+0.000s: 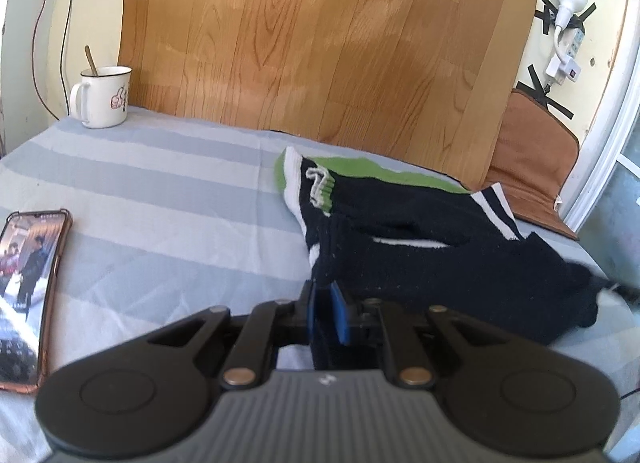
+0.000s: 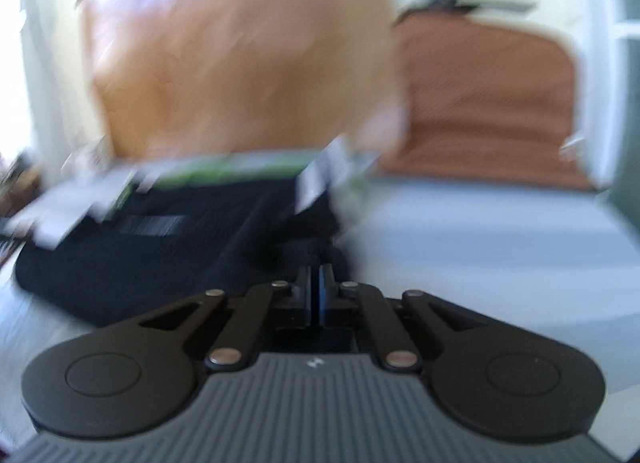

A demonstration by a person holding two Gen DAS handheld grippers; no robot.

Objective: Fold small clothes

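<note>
Sheet (image 1: 160, 191): pale blue and grey-white stripes, broad bands. Clothes (image 1: 420, 259), centre right: black, with white stripes and trim, plus a green layer at the upper edge. Board (image 1: 320, 43), top centre: orange-brown wood grain. Mug (image 1: 105, 97), upper left: white, dark rim, small red print. Phone (image 1: 30, 295), left edge: copper-brown case, lit multicoloured screen. Cushion (image 1: 532, 167), right: rust brown. Wall (image 1: 600, 43): cream, black tape crosses.
</note>
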